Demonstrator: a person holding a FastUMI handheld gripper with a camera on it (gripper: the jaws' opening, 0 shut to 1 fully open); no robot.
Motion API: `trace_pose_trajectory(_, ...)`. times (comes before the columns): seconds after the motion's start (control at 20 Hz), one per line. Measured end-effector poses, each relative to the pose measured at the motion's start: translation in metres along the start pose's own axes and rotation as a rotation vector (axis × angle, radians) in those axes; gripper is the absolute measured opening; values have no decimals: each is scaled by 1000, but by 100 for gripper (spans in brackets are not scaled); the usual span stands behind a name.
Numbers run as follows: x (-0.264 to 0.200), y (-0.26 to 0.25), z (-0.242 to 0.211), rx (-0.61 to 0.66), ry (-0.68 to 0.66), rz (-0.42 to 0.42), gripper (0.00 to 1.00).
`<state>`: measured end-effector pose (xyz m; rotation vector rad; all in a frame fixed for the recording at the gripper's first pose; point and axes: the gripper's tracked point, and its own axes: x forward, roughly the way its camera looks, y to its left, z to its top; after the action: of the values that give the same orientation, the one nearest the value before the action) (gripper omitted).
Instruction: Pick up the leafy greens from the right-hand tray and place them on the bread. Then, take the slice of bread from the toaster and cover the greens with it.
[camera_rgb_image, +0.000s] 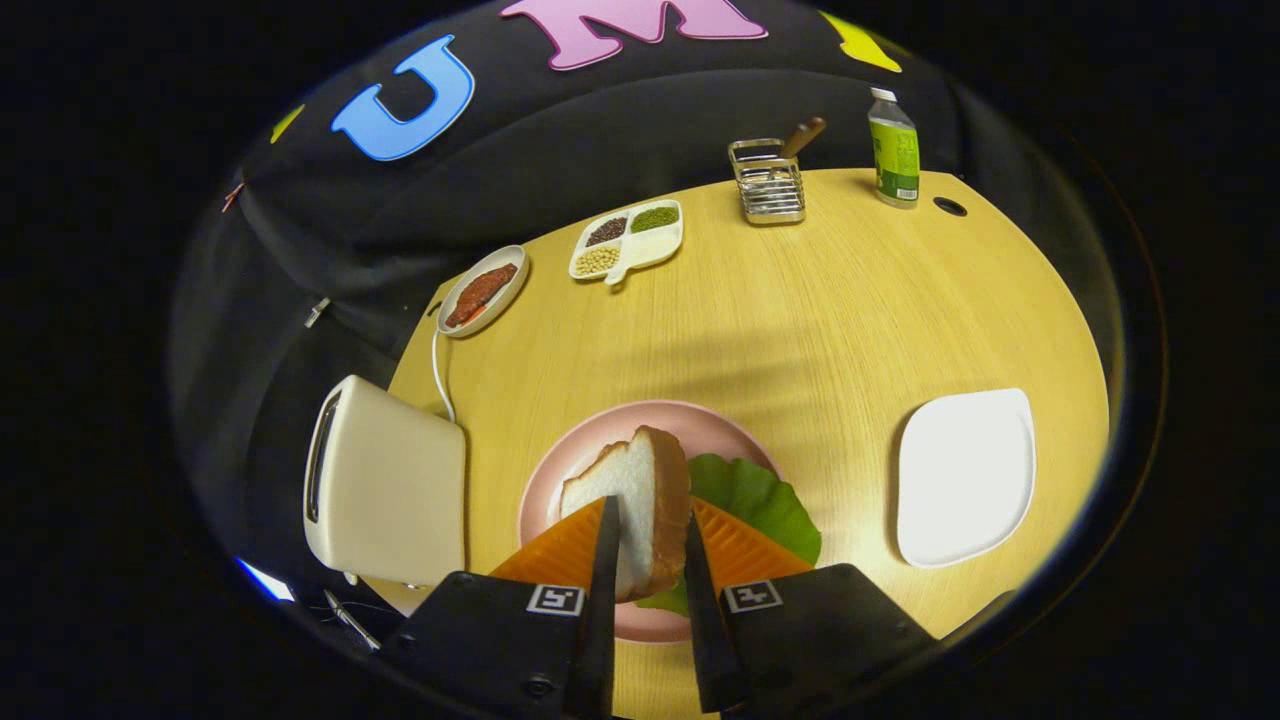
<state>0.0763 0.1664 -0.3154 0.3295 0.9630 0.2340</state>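
Claw clamped on bread slice, lower edge hidden.

Bright, even light falls on the wooden table, with a soft broad shadow across it beyond the pink plate. Focus is sharp at the table's middle (its far edge bows strongly), and the wall behind stays dim.

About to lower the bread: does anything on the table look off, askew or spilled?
Nothing spilled or damaged. One oddity: the leafy green sits off-centre, spilling past the pink plate rim toward the white tray. The gripper is shut on the bread slice, held on edge above the plate.
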Motion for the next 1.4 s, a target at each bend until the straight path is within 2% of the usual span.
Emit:
trace_pose_trajectory(0.05,1,-6,-2,-6,3,-12,38)
trace_pose_trajectory(0.1,0,-13,-4,-24,7,-26,52)
trace_pose_trajectory(0.15,-1,-20,-5,-44,7,-38,59)
trace_pose_trajectory(0.25,-6,-25,-5,-68,-4,-36,67)
trace_pose_trajectory(0.3,-10,-28,-3,-77,-12,-34,85)
trace_pose_trajectory(0.4,-20,-31,1,-109,-37,-33,96)
trace_pose_trajectory(0.45,-27,-33,4,-131,-54,-40,99)
trace_pose_trajectory(0.6,-51,-41,17,-186,-125,-64,99)
trace_pose_trajectory(0.9,-122,-44,66,-184,-353,-126,99)
trace_pose_trajectory(1.1,-182,-46,97,-220,-530,-187,99)
trace_pose_trajectory(1.4,-288,-51,136,-286,-819,-215,99)
